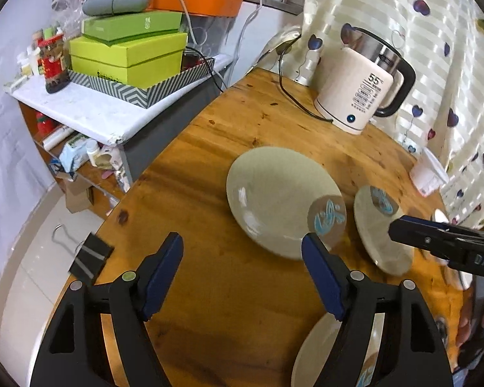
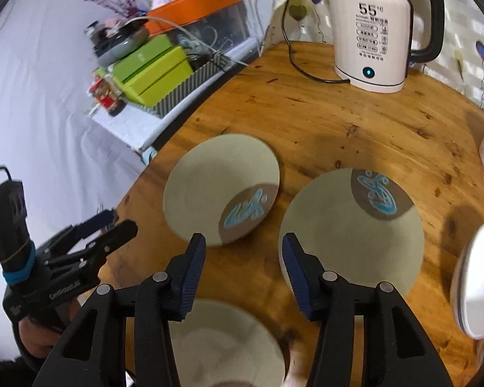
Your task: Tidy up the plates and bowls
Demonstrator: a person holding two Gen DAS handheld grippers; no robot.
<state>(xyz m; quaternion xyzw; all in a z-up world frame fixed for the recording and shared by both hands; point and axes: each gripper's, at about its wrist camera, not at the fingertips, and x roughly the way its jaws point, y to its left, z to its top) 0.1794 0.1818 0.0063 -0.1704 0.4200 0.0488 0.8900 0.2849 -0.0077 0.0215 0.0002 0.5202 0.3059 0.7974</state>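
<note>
Wooden table [image 2: 355, 129]: three grey plates [image 2: 221, 190], one kettle [image 2: 372, 35]

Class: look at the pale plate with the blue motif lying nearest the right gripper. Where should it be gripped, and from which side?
Grip the plate by its near rim, coming from the gripper's side. It lies flat and shallow, so only the thin raised edge fits between the jaws.

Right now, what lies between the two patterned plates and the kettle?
Only bare wood of the table: nothing stands between the left plate, the right plate and the kettle, seen best in the right wrist view.
</note>
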